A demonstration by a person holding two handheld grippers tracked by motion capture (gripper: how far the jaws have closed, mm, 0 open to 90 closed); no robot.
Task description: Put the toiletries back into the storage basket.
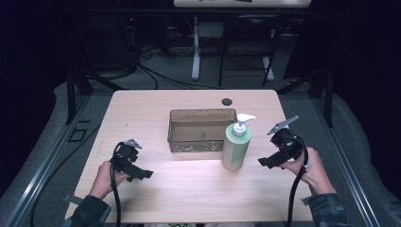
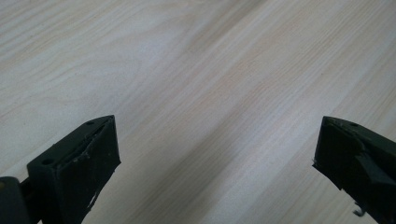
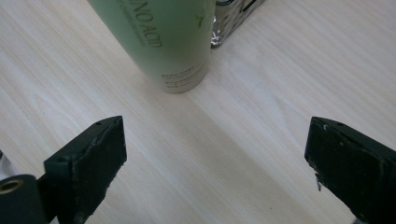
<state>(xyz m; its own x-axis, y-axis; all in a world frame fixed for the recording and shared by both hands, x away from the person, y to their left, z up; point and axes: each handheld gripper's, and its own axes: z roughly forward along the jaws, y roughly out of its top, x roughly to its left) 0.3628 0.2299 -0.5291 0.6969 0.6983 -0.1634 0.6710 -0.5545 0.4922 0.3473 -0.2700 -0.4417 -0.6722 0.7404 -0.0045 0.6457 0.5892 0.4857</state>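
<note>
Both grippers' fingers (image 2: pixel 74 163) spread over pale wood table (image 1: pixel 142 109) in a dark room.

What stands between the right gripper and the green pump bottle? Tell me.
Nothing visible does. The right gripper is open, and bare table lies between its fingers and the green pump bottle, which stands upright ahead.

green bottle (image 3: pixel 161 42) beyond the hand-held gripper's (image 3: pixel 215 154) spread jaws
</note>
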